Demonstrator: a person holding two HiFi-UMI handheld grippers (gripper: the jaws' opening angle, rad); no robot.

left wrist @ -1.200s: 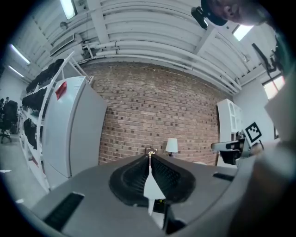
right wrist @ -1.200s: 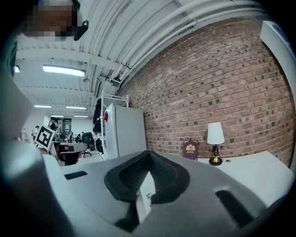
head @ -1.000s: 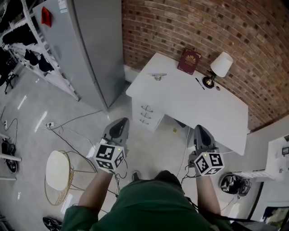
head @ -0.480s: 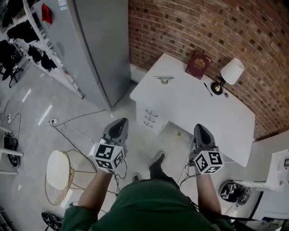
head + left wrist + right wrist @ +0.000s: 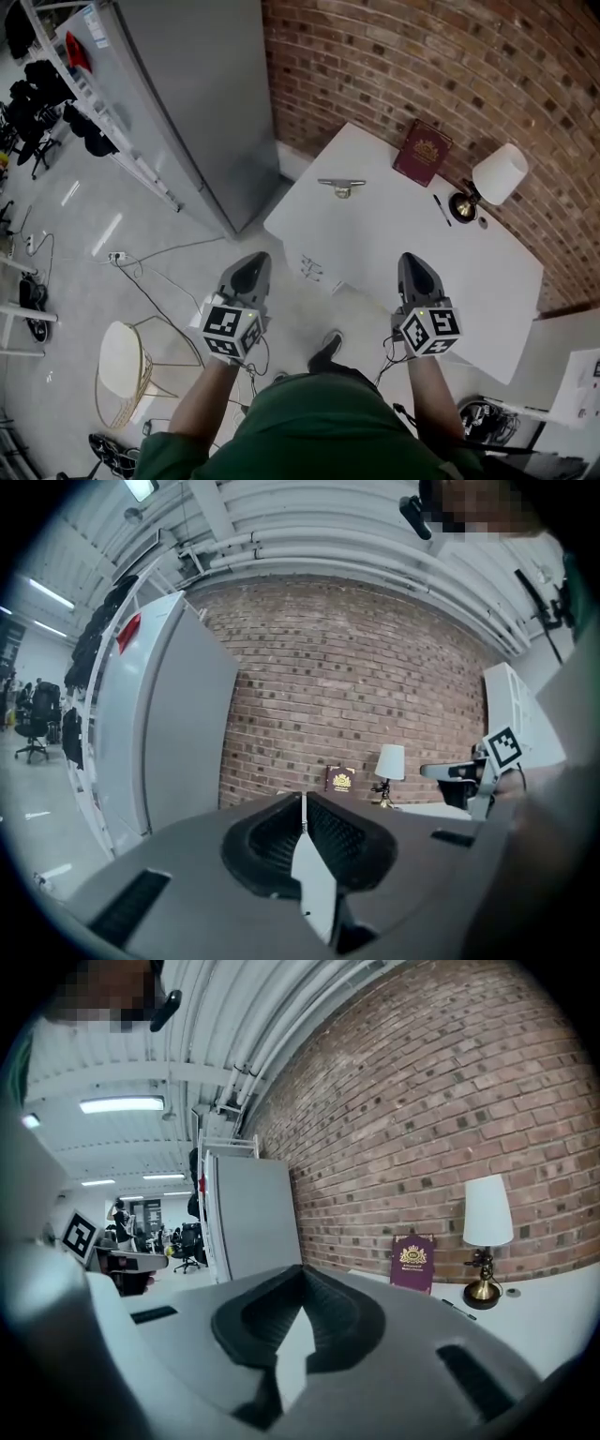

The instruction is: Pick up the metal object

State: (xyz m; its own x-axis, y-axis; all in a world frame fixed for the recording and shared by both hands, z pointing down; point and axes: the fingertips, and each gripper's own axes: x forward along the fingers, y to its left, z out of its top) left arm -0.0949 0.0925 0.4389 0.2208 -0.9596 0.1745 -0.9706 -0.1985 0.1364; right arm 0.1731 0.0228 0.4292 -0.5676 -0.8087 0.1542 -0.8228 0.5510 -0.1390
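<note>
White desk (image 5: 403, 244) with metal object (image 5: 341, 186) near its edge; left gripper (image 5: 250, 266) and right gripper (image 5: 412, 263) level, jaws seemingly together.

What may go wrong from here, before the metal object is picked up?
The left gripper and right gripper are both shut, short of the desk; closing in without opening would likely push the metal object away. It lies near a desk edge, so a nudge might drop it.

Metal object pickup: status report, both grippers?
Left hand-held gripper shut, empty; right hand-held gripper shut, empty. Small silver metal object untouched on white desk, beyond both. Maroon book apart; nothing blocks it.
</note>
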